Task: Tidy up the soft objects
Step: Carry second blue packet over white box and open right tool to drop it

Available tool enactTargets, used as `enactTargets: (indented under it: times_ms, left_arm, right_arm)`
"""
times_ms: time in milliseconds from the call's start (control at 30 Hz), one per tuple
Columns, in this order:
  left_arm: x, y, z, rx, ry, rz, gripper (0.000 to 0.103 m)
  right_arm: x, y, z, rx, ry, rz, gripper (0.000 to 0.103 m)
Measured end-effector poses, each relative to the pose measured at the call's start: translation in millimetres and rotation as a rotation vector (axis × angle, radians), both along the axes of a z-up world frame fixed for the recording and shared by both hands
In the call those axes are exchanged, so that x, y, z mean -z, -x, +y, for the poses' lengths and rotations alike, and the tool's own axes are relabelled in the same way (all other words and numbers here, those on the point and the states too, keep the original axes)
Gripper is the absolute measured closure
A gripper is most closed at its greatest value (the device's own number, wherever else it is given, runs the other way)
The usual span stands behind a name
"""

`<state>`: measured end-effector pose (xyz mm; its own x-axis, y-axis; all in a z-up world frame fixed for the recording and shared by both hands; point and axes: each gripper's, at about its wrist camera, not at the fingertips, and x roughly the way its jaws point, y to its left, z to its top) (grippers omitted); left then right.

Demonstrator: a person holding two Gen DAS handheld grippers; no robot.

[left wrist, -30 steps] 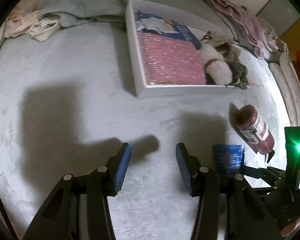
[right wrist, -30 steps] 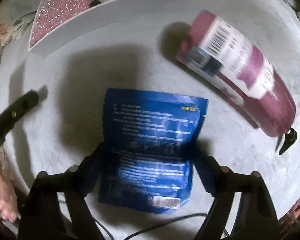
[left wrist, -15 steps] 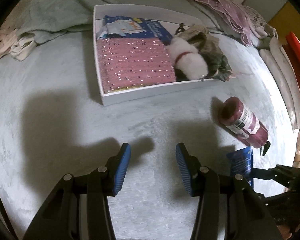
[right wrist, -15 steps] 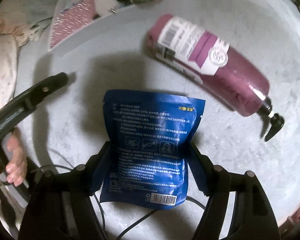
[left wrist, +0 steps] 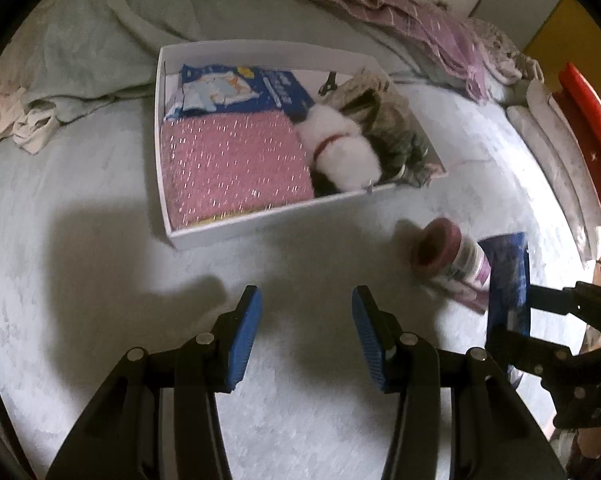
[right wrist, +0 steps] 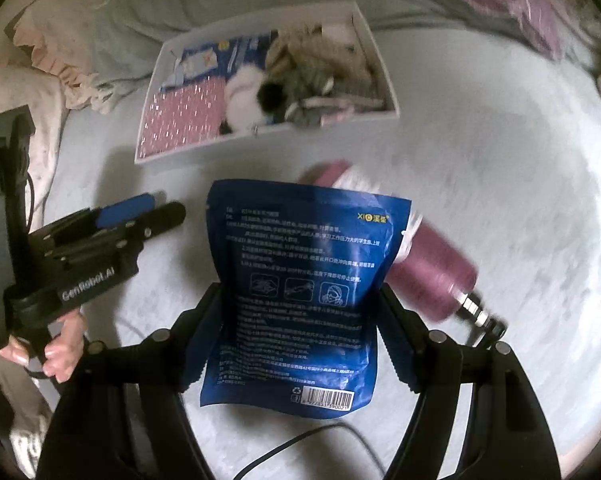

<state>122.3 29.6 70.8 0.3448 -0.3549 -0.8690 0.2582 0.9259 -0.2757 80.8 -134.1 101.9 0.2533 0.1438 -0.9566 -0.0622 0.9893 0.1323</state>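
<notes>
The right tool [right wrist: 300,344] holds the blue pouch [right wrist: 300,280]; carry it level to the far white box [right wrist: 376,56], squeezing gently. The left tool [left wrist: 304,332] is half open, empty.

The blue pouch [right wrist: 300,292] hides the middle of the purple pump bottle [right wrist: 432,276], whose pump head at four o'clock is motion-blurred. The pouch's print is too small to read. In the white tray [left wrist: 260,224], the plush toys [left wrist: 342,152] overlap, their shapes unclear.
</notes>
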Motion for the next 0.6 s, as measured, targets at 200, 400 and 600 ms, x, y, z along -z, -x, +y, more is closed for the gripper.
enactTargets:
  times_ms: [200,400,600]
  left_arm:
    - [0,-8,17,-0.064,0.092,-0.069,0.056]
    - [-9,-24,45,-0.159,0.212,-0.117,0.056]
    - [-15,-48,43,-0.191,0.216,-0.137,0.056]
  right_arm:
    - [-11,-27,-9,-0.037,0.017,-0.062,0.028]
    - [-18,-67,-7,-0.053,0.001,-0.081,0.028]
    - [-13,-110,5,-0.063,0.014,-0.067,0.028]
